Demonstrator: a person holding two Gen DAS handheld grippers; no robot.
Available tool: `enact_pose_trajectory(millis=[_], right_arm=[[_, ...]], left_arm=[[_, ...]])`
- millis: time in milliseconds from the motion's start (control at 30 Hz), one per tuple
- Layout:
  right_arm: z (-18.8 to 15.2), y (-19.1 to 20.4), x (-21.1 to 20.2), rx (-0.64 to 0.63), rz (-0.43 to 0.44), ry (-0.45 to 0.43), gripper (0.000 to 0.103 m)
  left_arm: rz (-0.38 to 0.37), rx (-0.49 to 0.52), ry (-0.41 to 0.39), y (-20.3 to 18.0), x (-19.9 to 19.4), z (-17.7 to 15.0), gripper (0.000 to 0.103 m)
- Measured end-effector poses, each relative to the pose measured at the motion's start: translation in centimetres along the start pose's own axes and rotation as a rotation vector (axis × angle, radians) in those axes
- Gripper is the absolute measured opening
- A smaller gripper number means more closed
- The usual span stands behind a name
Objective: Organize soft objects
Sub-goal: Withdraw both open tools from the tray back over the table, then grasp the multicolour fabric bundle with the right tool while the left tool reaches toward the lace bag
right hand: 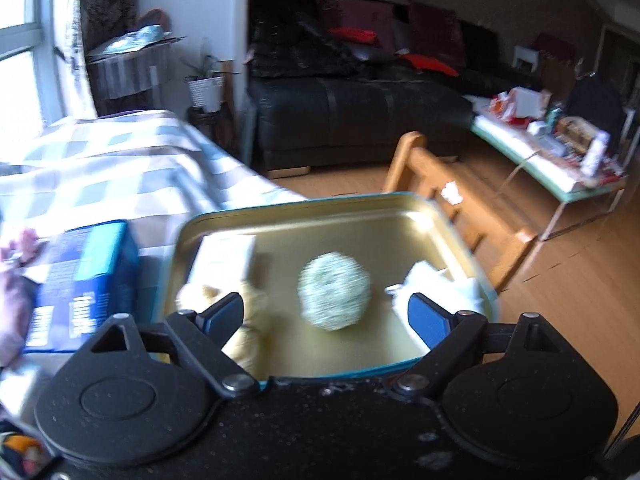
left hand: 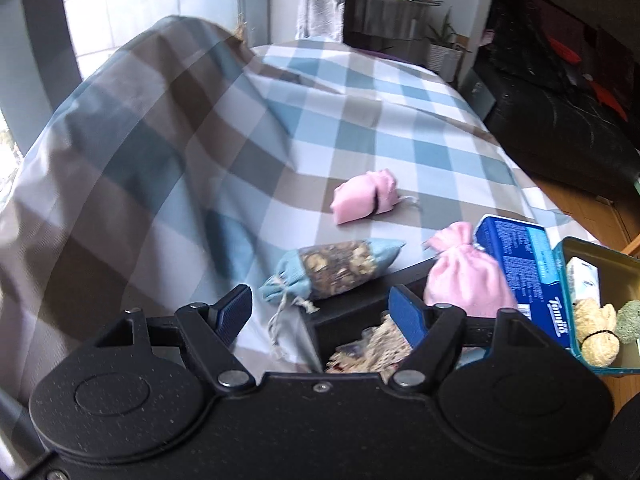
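Observation:
My left gripper (left hand: pixel 320 300) is open with nothing between its pads. It hovers over a black box (left hand: pixel 360 308) holding a patterned sachet (left hand: pixel 376 348). Just beyond it on the checked bedcover (left hand: pixel 352 120) lies a blue sachet with a brown middle (left hand: pixel 332 272). Farther off are a folded pink pouch (left hand: pixel 364 196) and a pink drawstring pouch (left hand: pixel 468 276). My right gripper (right hand: pixel 326 304) is open above a gold-lined tin (right hand: pixel 400 216). A blurred green ball (right hand: pixel 334 296) shows between its fingers, apart from both pads. A yellow soft toy (right hand: pixel 248 308) and a white cloth (right hand: pixel 436 284) also lie in the tin.
A blue tin lid (left hand: pixel 520 272) leans between the pink pouch and the tin (left hand: pixel 592 252). A white box (right hand: pixel 228 256) sits in the tin's far left corner. A wooden chair (right hand: pixel 460 200), a black sofa (right hand: pixel 352 120) and a cluttered low table (right hand: pixel 552 160) stand beyond.

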State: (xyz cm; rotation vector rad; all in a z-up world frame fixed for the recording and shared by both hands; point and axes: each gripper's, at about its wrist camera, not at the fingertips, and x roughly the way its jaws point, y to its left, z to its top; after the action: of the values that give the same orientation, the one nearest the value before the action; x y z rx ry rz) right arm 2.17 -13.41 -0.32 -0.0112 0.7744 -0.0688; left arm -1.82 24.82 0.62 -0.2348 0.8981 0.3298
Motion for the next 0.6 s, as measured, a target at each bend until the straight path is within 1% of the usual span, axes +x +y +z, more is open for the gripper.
enact_pose_trajectory(millis=[133,300,433,600], right_arm=[[-1.7,4.9,-0.7,-0.038,0.149,0.055,0.095],[-4.3,10.6,-1.4,-0.132,0.310,0.133,0.095],[-6.2,13.8,-1.9,-0.186,0.391,0.190,0.099],[-7.6,16.3,-2.1,-0.213,0.435,0.247,0.100]], left_arm=[[0.026,-0.051,0.031,1.8,0.1,-1.5,0.071],[0.043,-0.087,0.057,3.1,0.6,-2.0,0.071],[0.055,-0.092,0.068,3.4,1.0,-2.5,0.071],[0.112,-0.078,0.059,3.7,1.2,-2.9,0.071]])
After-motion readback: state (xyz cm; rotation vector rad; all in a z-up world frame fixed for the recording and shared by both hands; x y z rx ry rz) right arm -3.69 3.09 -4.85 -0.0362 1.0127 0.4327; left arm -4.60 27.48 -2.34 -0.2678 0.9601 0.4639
